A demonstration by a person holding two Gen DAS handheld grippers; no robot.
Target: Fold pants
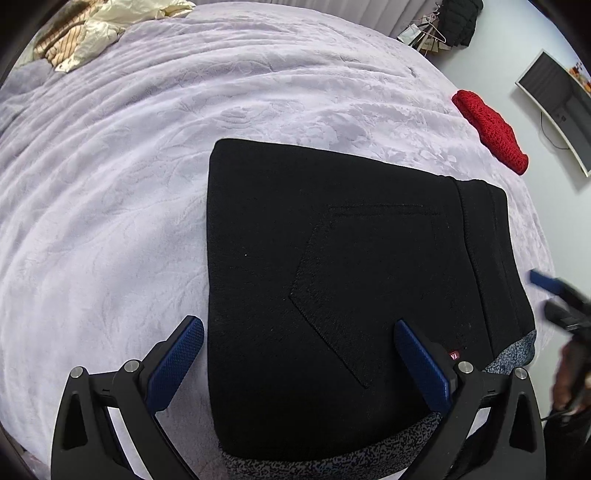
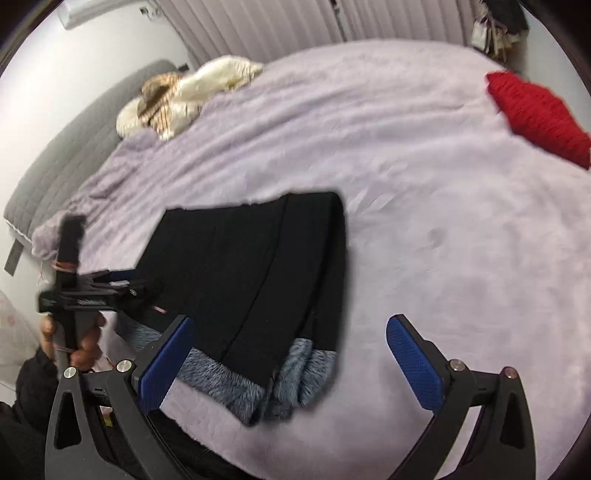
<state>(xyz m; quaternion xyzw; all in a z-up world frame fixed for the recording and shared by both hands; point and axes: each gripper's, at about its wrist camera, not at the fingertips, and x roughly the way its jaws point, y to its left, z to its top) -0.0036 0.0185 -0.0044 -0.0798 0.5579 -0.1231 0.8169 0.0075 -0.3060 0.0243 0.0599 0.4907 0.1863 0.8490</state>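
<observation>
Lilac textured bedspread [image 1: 147,184] fills the field ahead of both cameras, ridged with soft folds. Red knit item [image 1: 489,131] lies far ahead and to the right, at the bed edge. Cream and brown-striped bundle of fabric [image 1: 85,29] sits far ahead-left — near the grey padded headboard [image 2: 74,136]. Off the bed to the right, a curved monitor [image 1: 557,107] by the pale wall. Dark garments and hangers [image 1: 454,22] far ahead-right, details too small to tell.
</observation>
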